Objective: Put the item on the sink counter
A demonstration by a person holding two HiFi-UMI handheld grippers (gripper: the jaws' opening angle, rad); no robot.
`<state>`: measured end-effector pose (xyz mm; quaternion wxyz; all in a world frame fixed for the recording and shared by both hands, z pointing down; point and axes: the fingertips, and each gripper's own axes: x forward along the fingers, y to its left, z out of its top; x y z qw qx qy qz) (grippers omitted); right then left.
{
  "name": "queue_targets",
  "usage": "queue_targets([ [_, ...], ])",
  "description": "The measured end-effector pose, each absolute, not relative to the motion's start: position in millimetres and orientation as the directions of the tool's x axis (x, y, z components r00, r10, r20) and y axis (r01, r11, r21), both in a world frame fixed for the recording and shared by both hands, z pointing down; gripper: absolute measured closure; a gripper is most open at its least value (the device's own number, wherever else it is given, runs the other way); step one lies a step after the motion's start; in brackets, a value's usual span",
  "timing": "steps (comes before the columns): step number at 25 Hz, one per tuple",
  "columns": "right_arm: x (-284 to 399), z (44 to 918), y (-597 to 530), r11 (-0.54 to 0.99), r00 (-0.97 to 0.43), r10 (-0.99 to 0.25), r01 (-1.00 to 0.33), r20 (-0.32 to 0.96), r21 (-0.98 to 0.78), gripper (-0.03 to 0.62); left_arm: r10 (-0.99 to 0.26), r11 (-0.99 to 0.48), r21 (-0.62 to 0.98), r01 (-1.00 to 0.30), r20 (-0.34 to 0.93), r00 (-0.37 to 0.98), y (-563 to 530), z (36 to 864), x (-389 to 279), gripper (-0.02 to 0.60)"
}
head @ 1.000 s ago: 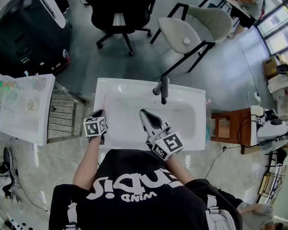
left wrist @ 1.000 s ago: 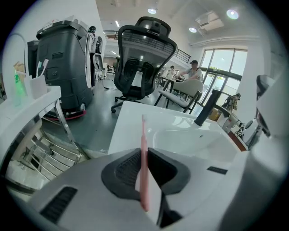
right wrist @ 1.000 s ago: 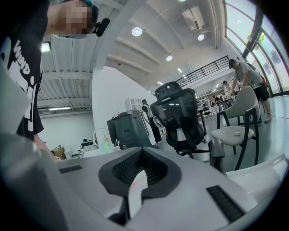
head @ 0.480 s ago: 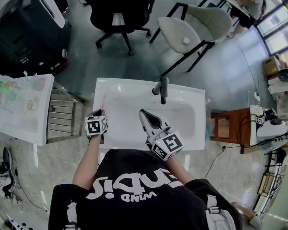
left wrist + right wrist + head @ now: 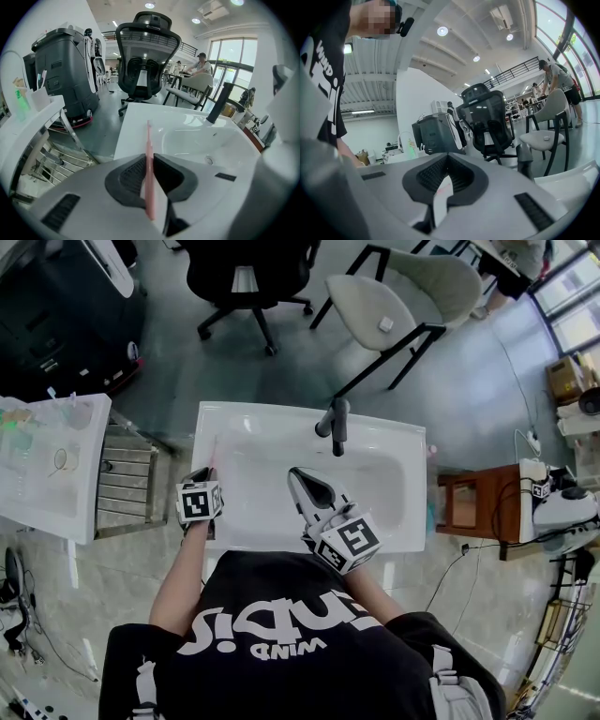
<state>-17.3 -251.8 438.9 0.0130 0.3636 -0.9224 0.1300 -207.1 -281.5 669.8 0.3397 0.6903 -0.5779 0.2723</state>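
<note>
A thin pink stick, like a toothbrush handle, stands upright between the jaws of my left gripper, which is shut on it. In the head view that gripper hovers over the left rim of the white sink counter, and the pink stick shows faintly beyond it. The counter's flat left strip lies just ahead of the jaws. My right gripper hangs over the basin with its jaws together and nothing in them. The black faucet stands at the far rim.
A metal rack stands left of the sink, beside a white table with small items. A black office chair and a beige chair stand beyond. A wooden side table is at the right.
</note>
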Motion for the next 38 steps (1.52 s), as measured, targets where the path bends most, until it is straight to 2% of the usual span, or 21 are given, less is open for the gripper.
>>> queue_targets([
  [8,-17.9,438.7,-251.0,0.705,-0.739,-0.664,-0.671,0.118,-0.231,0.576,-0.607,-0.116,0.164,-0.980,0.769,0.200,-280.7,668.1,-202.8,0.515],
  [21,-19.2,440.8,-249.2,0.705,-0.740,-0.662,-0.669,0.121,-0.233,0.576,-0.609,-0.129,0.121,-0.984,0.773,0.175,-277.6,671.7,-200.4,0.388],
  [27,-19.8,440.3,-249.0,0.708,-0.742,-0.660,-0.666,0.118,-0.235,0.576,-0.617,-0.125,0.120,-0.985,0.768,0.172,-277.1,666.3,-203.8,0.377],
  [34,-19.1,440.1,-247.7,0.709,-0.743,-0.659,-0.665,0.116,-0.235,0.576,-0.659,-0.149,0.096,-0.984,0.732,0.171,-280.1,645.3,-200.9,0.391],
  [38,-19.6,439.8,-247.4,0.710,-0.744,-0.659,-0.665,0.115,-0.233,0.576,-0.683,-0.138,0.074,-0.988,0.715,0.149,-281.6,638.7,-205.6,0.498],
])
